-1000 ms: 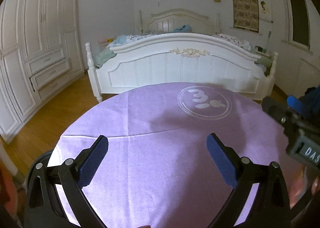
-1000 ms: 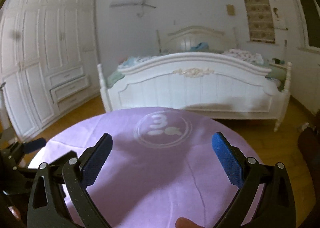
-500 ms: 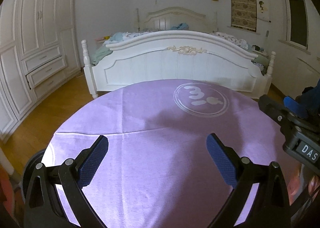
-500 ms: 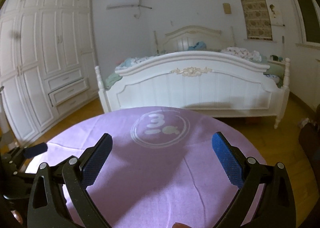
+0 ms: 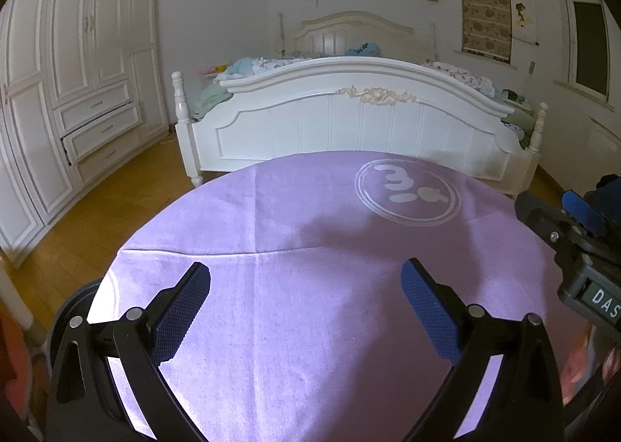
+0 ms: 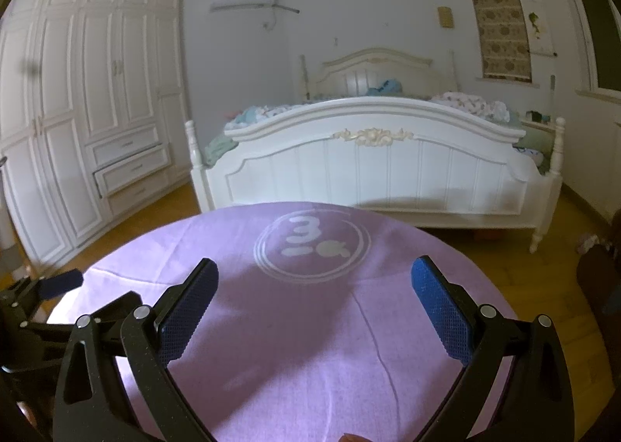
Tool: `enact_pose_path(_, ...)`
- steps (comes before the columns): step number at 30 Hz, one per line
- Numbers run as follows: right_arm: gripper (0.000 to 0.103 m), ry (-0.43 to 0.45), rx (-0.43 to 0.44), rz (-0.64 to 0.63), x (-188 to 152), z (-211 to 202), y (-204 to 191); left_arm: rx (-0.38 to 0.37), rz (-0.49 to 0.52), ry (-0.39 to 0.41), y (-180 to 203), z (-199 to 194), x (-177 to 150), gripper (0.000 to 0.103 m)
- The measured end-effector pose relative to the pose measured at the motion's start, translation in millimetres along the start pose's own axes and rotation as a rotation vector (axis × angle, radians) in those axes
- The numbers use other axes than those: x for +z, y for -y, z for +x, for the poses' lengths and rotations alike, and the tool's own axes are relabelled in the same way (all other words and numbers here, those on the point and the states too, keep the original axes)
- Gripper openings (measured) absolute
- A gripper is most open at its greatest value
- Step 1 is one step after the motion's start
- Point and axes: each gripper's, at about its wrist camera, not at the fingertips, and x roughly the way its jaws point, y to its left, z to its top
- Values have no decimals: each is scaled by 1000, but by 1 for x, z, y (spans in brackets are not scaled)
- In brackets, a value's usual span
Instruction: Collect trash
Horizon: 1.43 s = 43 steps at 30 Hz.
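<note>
A round table under a purple cloth (image 5: 310, 306) (image 6: 310, 345) with a white round logo (image 5: 406, 191) (image 6: 312, 247) fills the foreground of both views. No trash shows on it. My left gripper (image 5: 306, 290) hangs open above the near part of the cloth, nothing between its blue pads. My right gripper (image 6: 314, 288) is open too, over the cloth just short of the logo. The right gripper's body (image 5: 574, 244) shows at the right edge of the left wrist view, and the left gripper (image 6: 42, 298) shows at the left edge of the right wrist view.
A white bed (image 5: 361, 119) (image 6: 372, 166) with heaped clothes stands just beyond the table. White wardrobes with drawers (image 5: 77, 92) (image 6: 97, 112) line the left wall. Wooden floor (image 5: 97, 209) runs around the table. A dark round object (image 5: 70, 310) sits low at the table's left.
Both views have tilted upward slightly, so the bed and the logo sit lower in frame. Both grippers stay open, and nothing was picked up.
</note>
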Motion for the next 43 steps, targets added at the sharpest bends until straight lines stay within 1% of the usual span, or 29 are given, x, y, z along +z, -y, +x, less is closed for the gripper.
enact_pose_path(25, 98, -11, 7, 6, -1, 4, -2, -15, 5, -6, 2, -2, -1, 98)
enact_pose_path(33, 98, -11, 7, 8, -2, 5, -2, -10, 5, 14, 3, -4, -1, 98)
enact_pose_path(37, 98, -11, 7, 8, -2, 5, -3, -14, 3, 2, 3, -2, -1, 98)
enact_pose_path(40, 98, -12, 8, 10, -2, 5, -3, -21, 7, -23, 3, 2, -1, 98)
enact_pose_path(43, 98, -12, 8, 10, -3, 5, -3, -22, 3, -19, 3, 1, -1, 98)
